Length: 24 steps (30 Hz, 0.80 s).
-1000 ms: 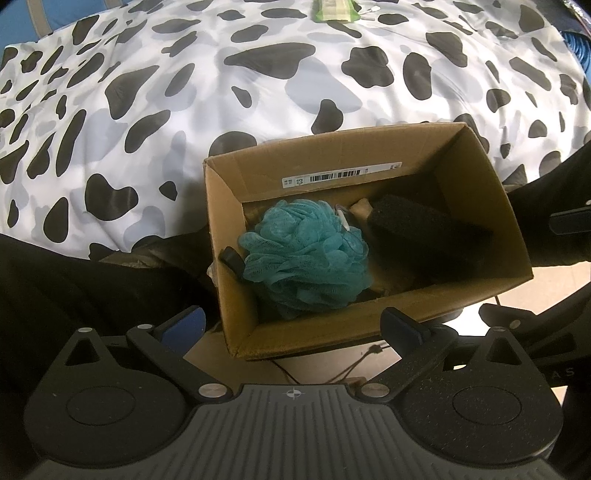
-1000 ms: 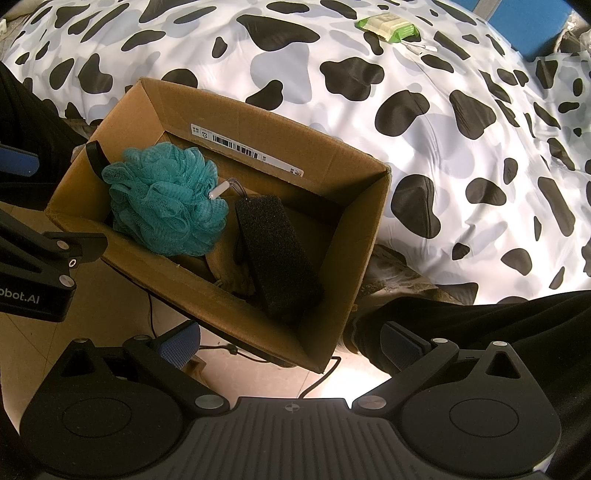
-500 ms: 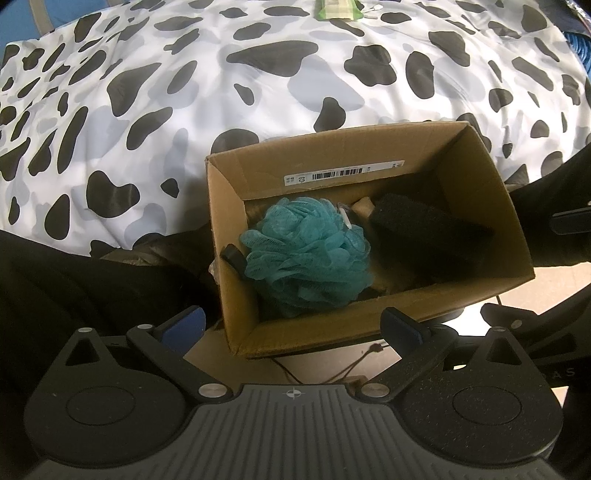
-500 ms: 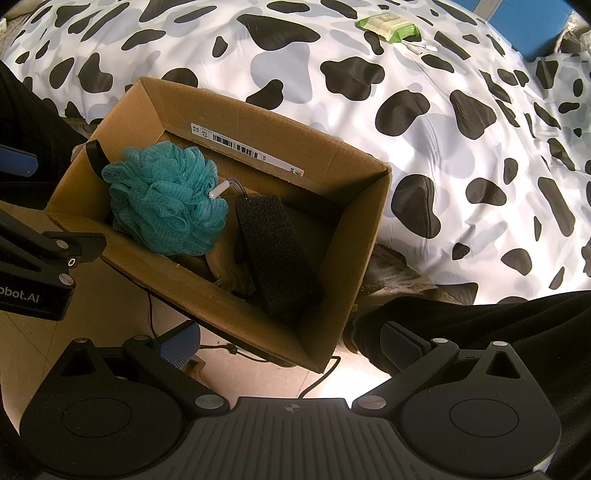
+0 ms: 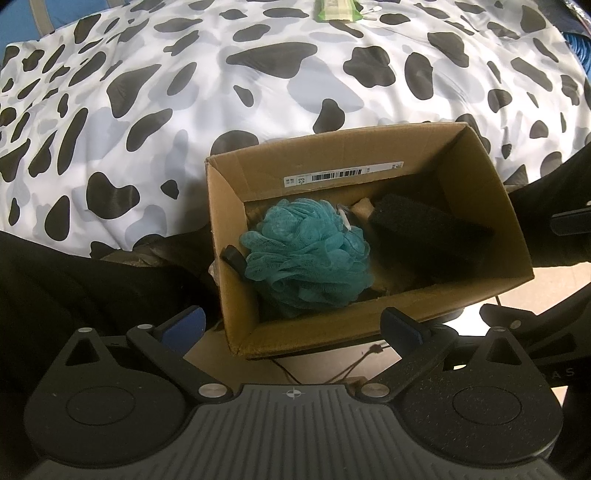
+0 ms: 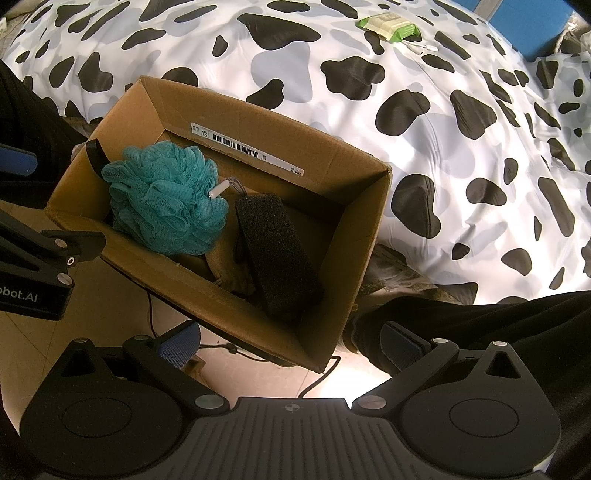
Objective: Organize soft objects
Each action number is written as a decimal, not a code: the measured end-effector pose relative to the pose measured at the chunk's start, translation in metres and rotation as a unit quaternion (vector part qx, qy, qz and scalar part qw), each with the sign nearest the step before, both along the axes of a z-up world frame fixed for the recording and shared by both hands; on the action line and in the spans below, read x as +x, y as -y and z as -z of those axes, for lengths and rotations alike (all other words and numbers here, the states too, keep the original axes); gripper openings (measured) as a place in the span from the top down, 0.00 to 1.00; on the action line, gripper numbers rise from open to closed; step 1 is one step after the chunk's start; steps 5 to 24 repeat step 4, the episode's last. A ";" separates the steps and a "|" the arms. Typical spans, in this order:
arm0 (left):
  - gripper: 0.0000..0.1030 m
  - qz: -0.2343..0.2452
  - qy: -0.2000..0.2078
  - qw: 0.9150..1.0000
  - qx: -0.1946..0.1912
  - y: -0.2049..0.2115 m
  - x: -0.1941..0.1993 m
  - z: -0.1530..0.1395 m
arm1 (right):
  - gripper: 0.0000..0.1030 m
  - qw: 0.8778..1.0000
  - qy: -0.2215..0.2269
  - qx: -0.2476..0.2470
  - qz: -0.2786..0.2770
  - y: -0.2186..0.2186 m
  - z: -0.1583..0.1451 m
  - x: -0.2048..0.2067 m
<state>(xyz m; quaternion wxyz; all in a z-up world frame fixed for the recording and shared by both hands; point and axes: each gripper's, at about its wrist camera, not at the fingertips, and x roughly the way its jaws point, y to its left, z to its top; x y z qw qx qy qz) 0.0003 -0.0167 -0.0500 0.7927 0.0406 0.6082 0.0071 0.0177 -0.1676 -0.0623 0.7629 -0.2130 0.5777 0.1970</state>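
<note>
A brown cardboard box [image 5: 491, 181] [image 6: 365, 225] sits at the edge of a cow-print bed. Inside lie a teal mesh bath pouf [image 5: 306, 254] [image 6: 166, 199] on the left and a black sponge block [image 5: 428, 236] [image 6: 273, 251] on the right, over a tan soft item [image 6: 225, 269]. My left gripper [image 5: 291, 326] is open and empty, hovering just in front of the box's near wall. My right gripper [image 6: 290, 345] is open and empty, near the box's front right corner.
The cow-print bedspread [image 5: 221, 81] [image 6: 461, 110] lies beyond the box. A green wipes pack [image 5: 334, 9] [image 6: 391, 26] lies far back on it. Black cloth [image 5: 74, 277] [image 6: 480, 325] flanks the box. Tan floor with a thin cable [image 6: 147, 306] lies below.
Almost nothing moved. The left wrist view drifted very slightly, so the box sits a touch lower and to the right. Both grippers stay open and empty.
</note>
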 end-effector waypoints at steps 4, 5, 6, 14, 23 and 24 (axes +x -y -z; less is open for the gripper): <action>0.00 0.000 0.000 1.000 0.000 0.001 0.000 0.000 | 0.00 1.000 0.000 0.000 0.000 0.000 0.000 0.000; 0.00 0.000 0.000 1.000 0.000 0.001 0.000 0.000 | 0.00 1.000 0.000 0.000 0.000 0.000 0.000 0.000; 0.00 0.000 0.000 1.000 0.000 0.001 0.000 0.000 | 0.00 1.000 0.000 0.000 0.000 0.000 0.000 0.000; 0.00 0.000 0.000 1.000 0.000 0.001 0.000 0.000 | 0.00 1.000 0.000 0.000 0.000 0.000 0.000 0.000; 0.00 0.000 0.000 1.000 0.000 0.001 0.000 0.000 | 0.00 1.000 0.000 0.000 0.000 0.000 0.000 0.000; 0.00 0.000 0.000 1.000 0.000 0.001 0.000 0.000 | 0.00 1.000 0.000 0.000 0.000 0.000 0.000 0.000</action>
